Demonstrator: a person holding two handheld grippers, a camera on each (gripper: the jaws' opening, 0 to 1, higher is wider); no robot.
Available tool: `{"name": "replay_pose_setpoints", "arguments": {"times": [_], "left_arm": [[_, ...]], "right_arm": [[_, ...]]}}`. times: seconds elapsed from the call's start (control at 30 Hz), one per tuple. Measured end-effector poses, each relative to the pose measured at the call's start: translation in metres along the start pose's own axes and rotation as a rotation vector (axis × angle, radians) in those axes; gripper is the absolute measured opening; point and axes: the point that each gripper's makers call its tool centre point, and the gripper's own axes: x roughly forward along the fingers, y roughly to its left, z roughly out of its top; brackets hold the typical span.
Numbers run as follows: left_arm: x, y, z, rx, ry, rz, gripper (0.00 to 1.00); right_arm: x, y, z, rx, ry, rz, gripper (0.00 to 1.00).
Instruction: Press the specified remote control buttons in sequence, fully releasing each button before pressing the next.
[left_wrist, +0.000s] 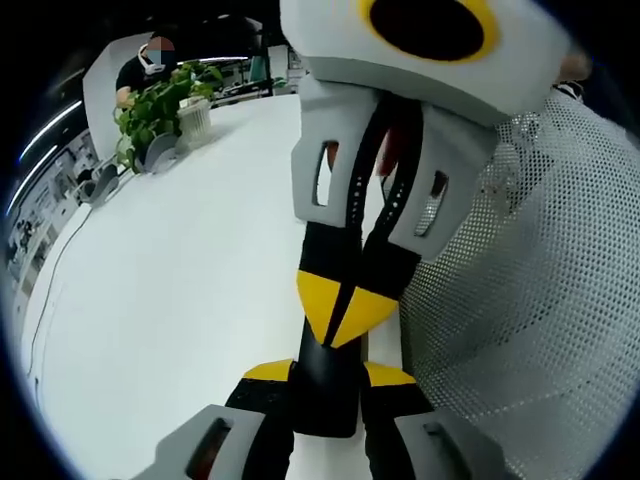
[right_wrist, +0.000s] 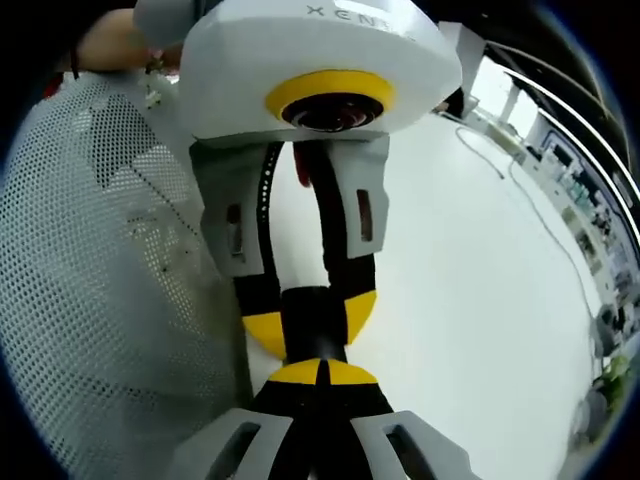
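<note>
**Item: remote control, held between two grippers**

- **Left gripper** (left_wrist: 328, 385): in the left gripper view its fingers (left_wrist: 268, 371) rise from the bottom edge and clench the remote control (left_wrist: 325, 400) from both sides.
- **Remote control:** a black, narrow bar held clear above the desk (left_wrist: 180, 300). Its long axis runs straight ahead, away from the left gripper and toward the right one. No buttons can be made out on it.
- **Right gripper** (left_wrist: 345, 305): it comes in from the top of the left gripper view. Its fingers are pressed together into one yellow wedge with nothing between them, and the wedge's point sits on or just above the upper face of the remote control. Whether they touch cannot be told.
- **Key relation:** the remote control lies directly ahead of and under the right fingertips, end-on. The right gripper looks the nearer presser and the left the holder. A release would probably mean drawing the wedge back along its own axis.
- **Right gripper view:** the right gripper (right_wrist: 320, 372) meets the left gripper (right_wrist: 312, 325) tip to tip, with the remote control (right_wrist: 312, 312) between the left's yellow pads.
- **Alongside:** white mesh material (left_wrist: 540, 300) hangs just beside both grippers, near enough to snag.
- **Beyond:** the bare white desk.
- **Far end:** a potted plant (left_wrist: 160, 105), with a seated person behind it.
</note>
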Motion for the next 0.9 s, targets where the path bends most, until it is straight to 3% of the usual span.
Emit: {"name": "replay_pose_setpoints", "arguments": {"times": [0.2,0.27,0.53,0.77,0.9], "left_arm": [[-0.0007,0.0001,-0.0007,-0.027,-0.015,0.023,0.25],[-0.0008,0.0003,-0.0001,-0.036,-0.028,0.036,0.25],[-0.0005,0.0,0.0,-0.062,-0.054,0.06,0.26],[0.0,0.0007,0.0,-0.062,-0.068,0.054,0.26],[0.0,0.0006,0.0002,-0.06,-0.072,0.049,0.26]], "right_arm": [[-0.0012,-0.0002,0.0002,0.049,-0.022,-0.001,0.0],[-0.0009,0.0018,-0.0001,0.017,-0.019,-0.013,0.0],[-0.0014,0.0017,0.0001,0.051,-0.023,-0.012,0.0],[-0.0023,-0.0003,0.0,0.13,-0.064,0.022,0.0],[-0.0025,0.0035,0.0007,0.088,-0.072,0.055,0.0]]}}
